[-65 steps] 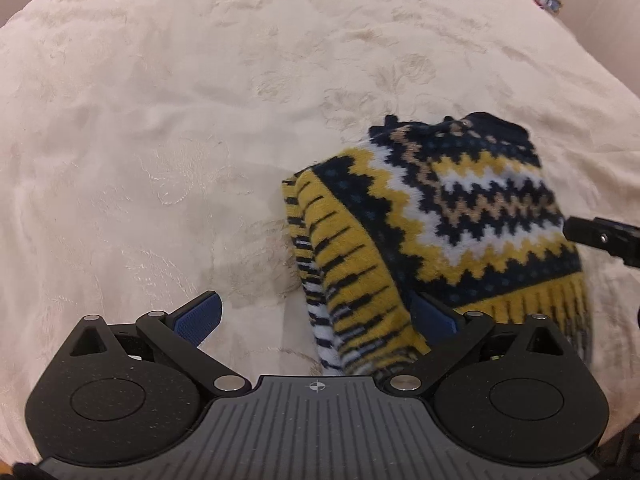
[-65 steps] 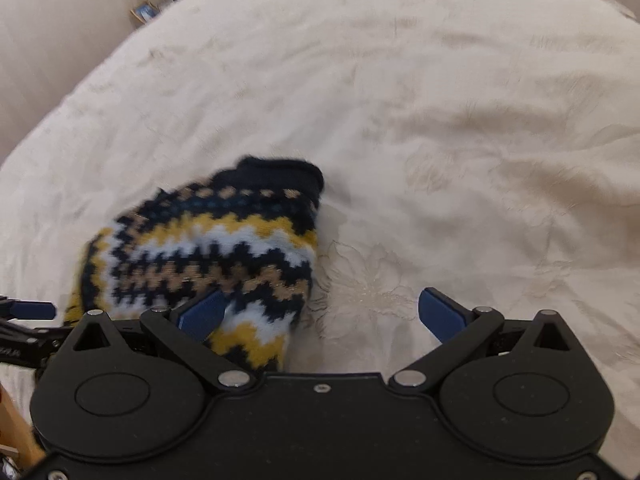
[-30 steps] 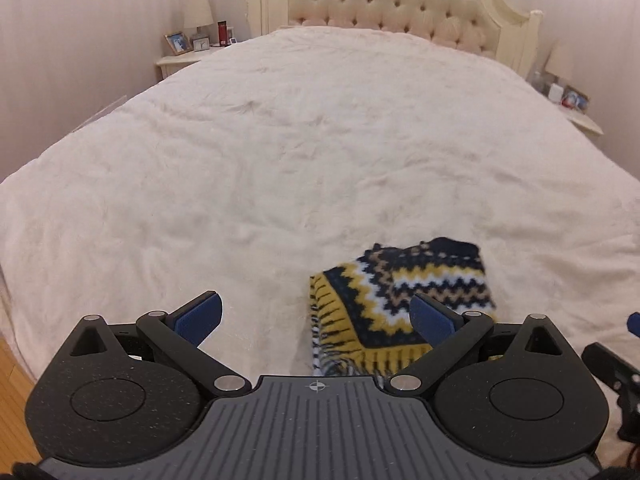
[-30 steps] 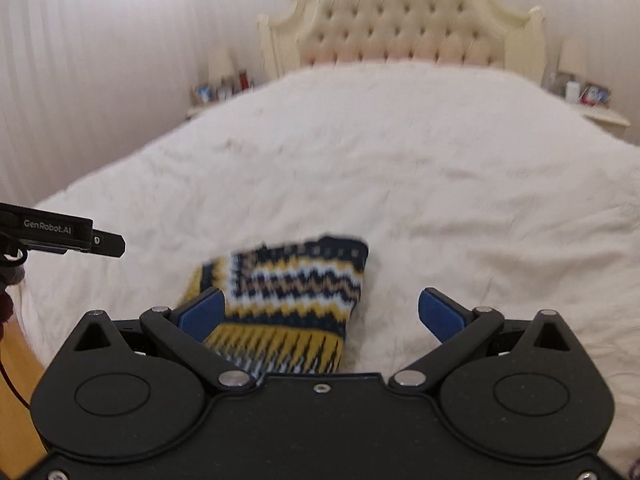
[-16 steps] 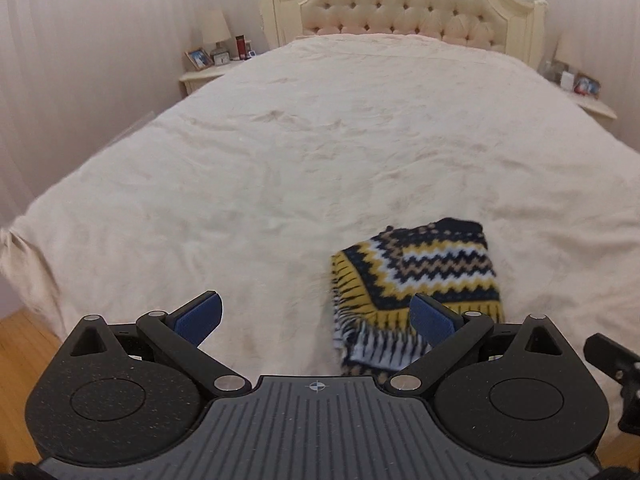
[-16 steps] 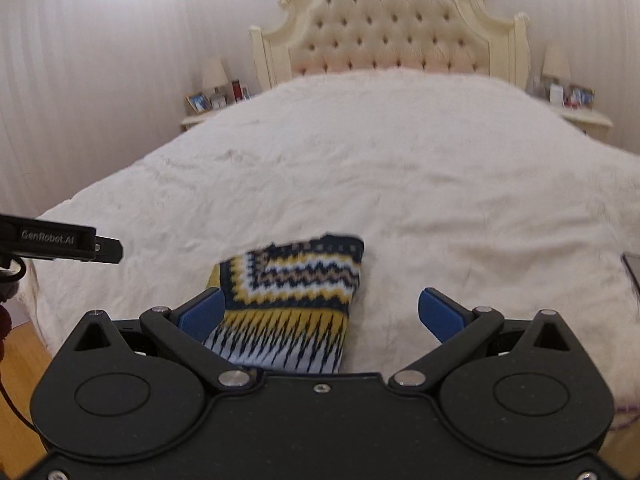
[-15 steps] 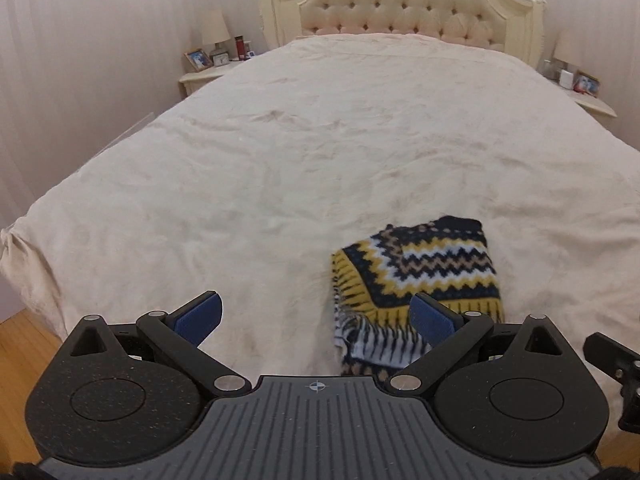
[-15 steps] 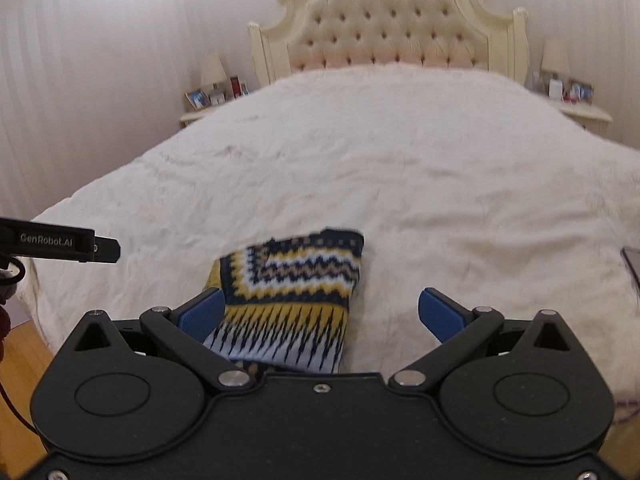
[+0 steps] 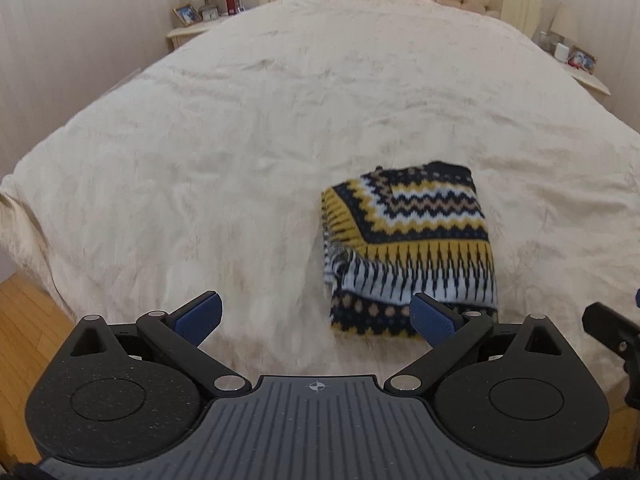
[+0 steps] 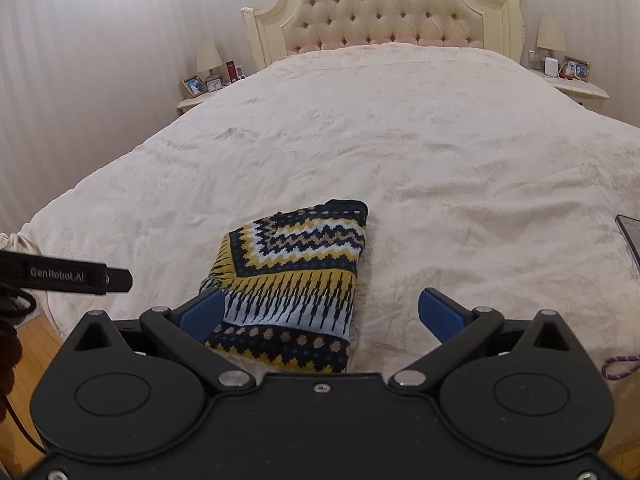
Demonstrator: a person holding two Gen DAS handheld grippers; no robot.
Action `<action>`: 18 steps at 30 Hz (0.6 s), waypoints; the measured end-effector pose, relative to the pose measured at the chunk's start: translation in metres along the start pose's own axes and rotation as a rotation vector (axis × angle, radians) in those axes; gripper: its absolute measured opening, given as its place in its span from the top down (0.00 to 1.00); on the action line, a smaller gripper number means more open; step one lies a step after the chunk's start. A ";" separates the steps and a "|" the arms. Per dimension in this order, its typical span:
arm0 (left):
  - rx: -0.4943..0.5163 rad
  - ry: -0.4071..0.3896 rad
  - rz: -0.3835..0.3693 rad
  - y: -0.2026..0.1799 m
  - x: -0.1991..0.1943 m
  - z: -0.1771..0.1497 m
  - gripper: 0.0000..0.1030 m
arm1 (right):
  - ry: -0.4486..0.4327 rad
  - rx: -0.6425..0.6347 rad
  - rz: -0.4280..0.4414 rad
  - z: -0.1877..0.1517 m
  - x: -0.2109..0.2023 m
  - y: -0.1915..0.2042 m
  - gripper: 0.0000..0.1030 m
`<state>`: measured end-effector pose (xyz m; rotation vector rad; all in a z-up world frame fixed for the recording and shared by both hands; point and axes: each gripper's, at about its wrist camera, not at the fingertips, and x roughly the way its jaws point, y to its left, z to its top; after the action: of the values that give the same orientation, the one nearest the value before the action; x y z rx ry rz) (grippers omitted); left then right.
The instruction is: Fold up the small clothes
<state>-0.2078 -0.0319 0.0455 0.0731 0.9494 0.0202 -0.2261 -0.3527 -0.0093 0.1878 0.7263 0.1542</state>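
Dark slab [image 10: 630, 236], perhaps phone, edge-cropped

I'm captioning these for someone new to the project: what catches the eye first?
The folded patterned sweater, navy, yellow and white zigzags, lies on the cream bedspread near the bed's foot. Both the left hand-held gripper and right hand-held gripper stand open, holding nothing. Behind rises a tufted headboard.

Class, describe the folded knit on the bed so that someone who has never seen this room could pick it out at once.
Start at the big bed with the tufted headboard and go to its foot end. There the knit lies folded into a compact rectangle. It is the only patterned thing on the plain cream cover: zigzag bands of navy, mustard, white and tan.
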 end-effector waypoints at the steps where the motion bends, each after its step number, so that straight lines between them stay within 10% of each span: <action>1: -0.002 0.012 -0.004 0.001 0.000 -0.001 0.02 | 0.000 0.000 0.000 0.000 -0.001 0.000 0.00; 18: 0.018 0.088 -0.044 -0.007 0.001 -0.012 0.02 | 0.031 0.009 -0.025 -0.001 -0.003 0.005 0.00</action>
<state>-0.2172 -0.0378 0.0371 0.0683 1.0392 -0.0254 -0.2294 -0.3487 -0.0076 0.1855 0.7604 0.1304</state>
